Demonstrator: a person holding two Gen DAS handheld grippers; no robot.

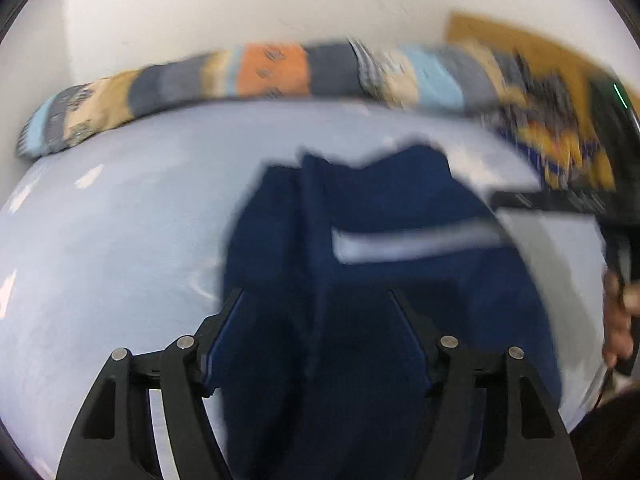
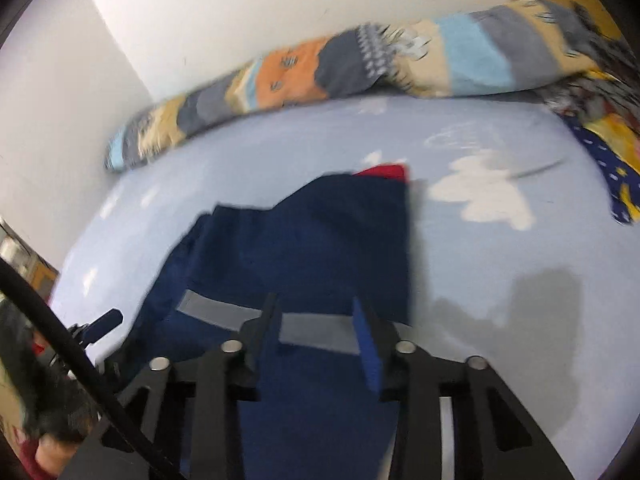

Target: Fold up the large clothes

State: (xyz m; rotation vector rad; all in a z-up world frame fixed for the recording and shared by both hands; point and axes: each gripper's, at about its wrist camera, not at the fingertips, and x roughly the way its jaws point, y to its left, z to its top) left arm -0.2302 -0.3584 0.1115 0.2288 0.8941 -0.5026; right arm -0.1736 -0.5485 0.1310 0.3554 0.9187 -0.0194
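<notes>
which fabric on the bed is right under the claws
The navy garment with the grey stripe; the striped patchwork blanket lies rolled along the far wall.

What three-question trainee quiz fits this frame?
1. True or false: the navy garment lies on a light blue bedsheet.
2. In the right wrist view, what colour is the fabric patch at the garment's far edge? A red, B green, C yellow.
3. Fill in: the patchwork blanket lies along the white ___.

Key: 1 true; 2 A; 3 wall.
</notes>
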